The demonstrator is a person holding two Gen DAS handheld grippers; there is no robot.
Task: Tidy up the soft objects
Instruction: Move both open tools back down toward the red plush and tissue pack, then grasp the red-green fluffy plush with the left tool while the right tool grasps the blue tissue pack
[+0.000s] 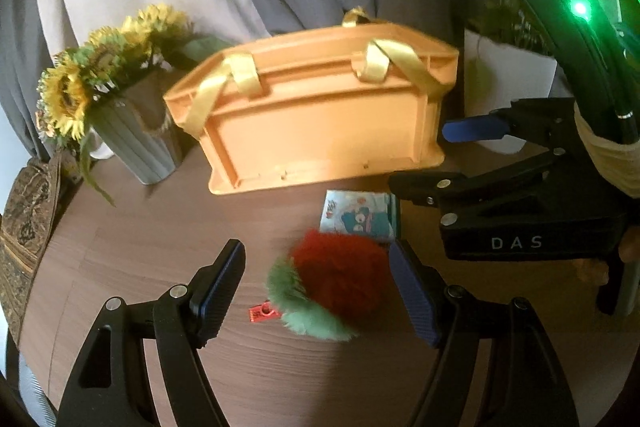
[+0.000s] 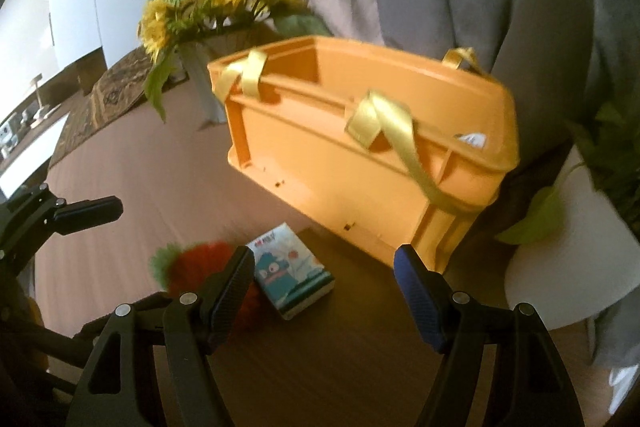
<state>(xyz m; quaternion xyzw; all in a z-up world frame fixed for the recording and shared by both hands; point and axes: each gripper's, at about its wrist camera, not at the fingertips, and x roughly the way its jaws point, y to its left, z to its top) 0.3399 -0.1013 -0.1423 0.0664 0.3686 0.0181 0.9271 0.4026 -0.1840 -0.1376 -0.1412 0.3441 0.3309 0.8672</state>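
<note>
A fluffy red and green plush [image 1: 328, 287] lies on the brown table between the fingers of my open left gripper [image 1: 320, 291], nearer the right finger. A small tissue pack with a blue cartoon face [image 1: 360, 217] lies just behind it. An orange plastic crate with yellow ribbon handles [image 1: 312, 123] stands behind both. In the right wrist view my right gripper [image 2: 324, 291] is open and empty above the tissue pack [image 2: 290, 273], with the plush [image 2: 192, 263] partly hidden behind its left finger and the crate [image 2: 360, 163] beyond.
A grey vase of sunflowers [image 1: 120, 99] stands left of the crate. A white pot with a green plant [image 2: 576, 227] stands to its right. A small red tag [image 1: 262, 314] lies by the plush. Grey and white curtains hang behind. A patterned mat [image 1: 24, 227] lies at the far left.
</note>
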